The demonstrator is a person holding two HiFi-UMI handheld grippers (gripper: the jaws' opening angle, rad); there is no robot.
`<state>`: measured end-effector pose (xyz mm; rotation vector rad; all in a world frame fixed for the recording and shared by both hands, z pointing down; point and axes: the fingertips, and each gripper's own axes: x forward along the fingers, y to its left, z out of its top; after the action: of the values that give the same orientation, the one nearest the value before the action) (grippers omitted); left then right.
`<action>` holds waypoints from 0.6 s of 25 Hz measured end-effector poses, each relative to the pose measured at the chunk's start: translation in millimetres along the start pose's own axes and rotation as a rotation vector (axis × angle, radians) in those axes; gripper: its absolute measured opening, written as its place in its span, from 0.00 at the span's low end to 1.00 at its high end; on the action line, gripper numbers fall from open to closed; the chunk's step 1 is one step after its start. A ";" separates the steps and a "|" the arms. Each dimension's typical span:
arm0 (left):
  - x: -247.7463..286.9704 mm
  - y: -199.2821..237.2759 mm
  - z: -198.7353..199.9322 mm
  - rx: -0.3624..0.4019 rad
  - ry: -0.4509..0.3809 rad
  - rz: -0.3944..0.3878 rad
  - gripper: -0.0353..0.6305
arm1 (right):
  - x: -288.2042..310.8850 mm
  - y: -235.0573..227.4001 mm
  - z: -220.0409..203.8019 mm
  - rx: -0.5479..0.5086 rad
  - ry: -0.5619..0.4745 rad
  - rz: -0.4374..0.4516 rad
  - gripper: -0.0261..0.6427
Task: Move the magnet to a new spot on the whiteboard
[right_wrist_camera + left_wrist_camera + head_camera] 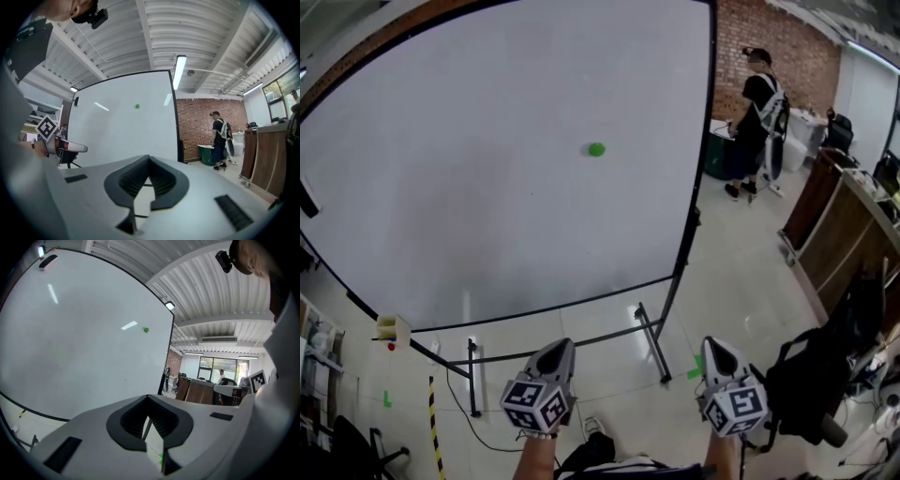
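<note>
A small round green magnet (596, 149) sticks on the big whiteboard (487, 206), right of its middle and fairly high up. My left gripper (560, 345) and right gripper (710, 343) are held low, side by side, well short of the board and below the magnet. Both point toward the board, and each is shut with nothing between its jaws. In the left gripper view the magnet (146, 330) shows far above the closed left gripper (148, 397). In the right gripper view the magnet (137, 106) is small and distant over the closed right gripper (149, 158).
The board stands on a black frame with feet (653, 345) on the pale floor. A person (761, 117) stands at the back right by a green bin (718, 155) and brick wall. A wooden counter (830, 230) and a black bag (811, 384) are on the right.
</note>
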<state>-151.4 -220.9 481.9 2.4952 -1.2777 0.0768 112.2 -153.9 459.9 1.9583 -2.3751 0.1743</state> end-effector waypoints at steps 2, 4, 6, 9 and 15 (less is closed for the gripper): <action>15.2 15.1 9.8 0.004 -0.003 -0.014 0.06 | 22.1 4.7 7.1 -0.011 -0.001 -0.009 0.07; 27.2 26.6 20.4 0.022 -0.002 -0.031 0.06 | 39.9 11.6 12.6 -0.018 0.001 -0.018 0.07; 38.7 34.4 32.2 0.055 -0.007 -0.047 0.06 | 54.7 16.5 17.2 -0.020 -0.001 -0.026 0.07; 56.1 39.9 48.6 0.079 -0.026 -0.064 0.06 | 75.5 18.3 16.5 -0.018 0.008 -0.019 0.07; 82.5 29.9 79.4 0.124 -0.085 -0.050 0.06 | 102.9 3.0 26.1 -0.037 -0.004 0.045 0.07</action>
<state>-134.3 -326.6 431.6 2.6605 -1.2782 0.0397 90.1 -256.8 445.8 1.8922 -2.4085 0.1269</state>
